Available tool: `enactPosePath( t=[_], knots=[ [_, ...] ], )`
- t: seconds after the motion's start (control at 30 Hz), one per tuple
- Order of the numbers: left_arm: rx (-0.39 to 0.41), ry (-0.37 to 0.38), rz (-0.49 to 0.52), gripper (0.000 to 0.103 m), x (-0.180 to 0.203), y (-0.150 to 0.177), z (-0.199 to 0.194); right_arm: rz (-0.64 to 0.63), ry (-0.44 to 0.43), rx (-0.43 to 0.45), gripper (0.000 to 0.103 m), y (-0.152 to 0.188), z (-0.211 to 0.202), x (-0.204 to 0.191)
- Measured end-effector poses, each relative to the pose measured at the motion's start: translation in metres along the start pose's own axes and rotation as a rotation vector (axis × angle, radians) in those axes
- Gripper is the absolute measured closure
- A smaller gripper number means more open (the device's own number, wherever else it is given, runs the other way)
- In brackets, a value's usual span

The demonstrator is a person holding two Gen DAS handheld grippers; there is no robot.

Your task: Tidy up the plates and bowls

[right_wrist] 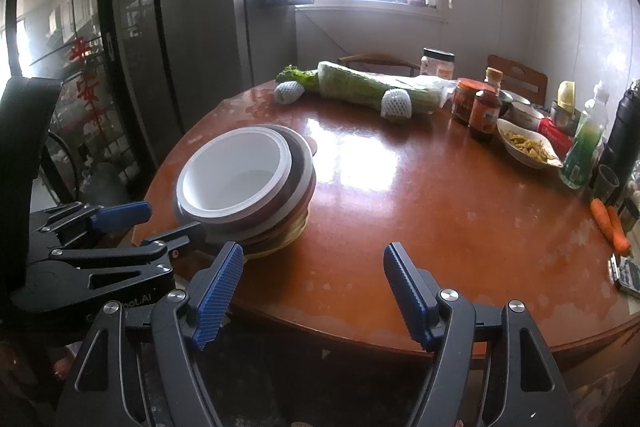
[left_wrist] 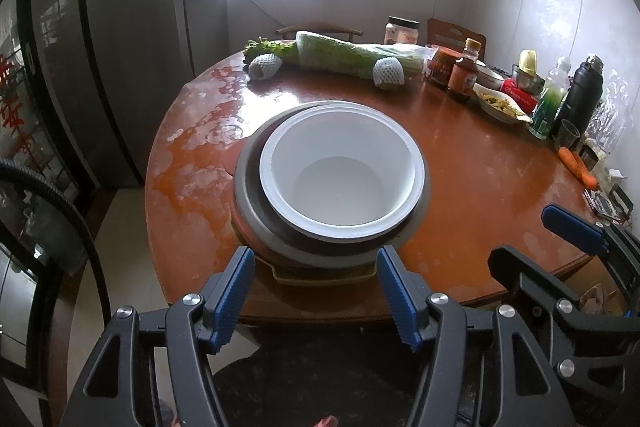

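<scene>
Stack [left_wrist: 332, 183] sitting nested on tabletop [left_wrist: 480, 179]; left gripper [left_wrist: 316, 287] and right gripper [right_wrist: 314, 291] hovering apart, empty, stacking apparently finishing, next needing withdrawal.

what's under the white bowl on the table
The white bowl sits nested in a grey bowl, on a reddish dish, with a yellowish dish at the bottom. Only their rims show; the insides are covered.

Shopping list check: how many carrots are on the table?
2. Both carrots lie side by side at the table's far right edge: one nearer the middle, the other just outside it. More could be hidden behind the clutter there.
</scene>
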State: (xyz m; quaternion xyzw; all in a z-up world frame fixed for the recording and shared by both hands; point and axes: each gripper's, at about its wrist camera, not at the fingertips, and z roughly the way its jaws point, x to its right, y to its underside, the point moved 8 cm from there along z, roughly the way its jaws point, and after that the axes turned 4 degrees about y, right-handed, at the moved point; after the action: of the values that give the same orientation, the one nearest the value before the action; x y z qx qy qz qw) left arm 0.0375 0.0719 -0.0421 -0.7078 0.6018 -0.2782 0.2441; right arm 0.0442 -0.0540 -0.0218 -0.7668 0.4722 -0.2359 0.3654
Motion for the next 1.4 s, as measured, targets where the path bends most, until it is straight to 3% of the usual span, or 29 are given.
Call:
enactPosePath(
  t=[1.4],
  knots=[
    [-0.007, -0.006, 0.005, 0.04, 0.0002, 0.0041, 0.002, 0.042, -0.009, -0.021, 0.029, 0.009, 0.0056, 0.0036]
  ],
)
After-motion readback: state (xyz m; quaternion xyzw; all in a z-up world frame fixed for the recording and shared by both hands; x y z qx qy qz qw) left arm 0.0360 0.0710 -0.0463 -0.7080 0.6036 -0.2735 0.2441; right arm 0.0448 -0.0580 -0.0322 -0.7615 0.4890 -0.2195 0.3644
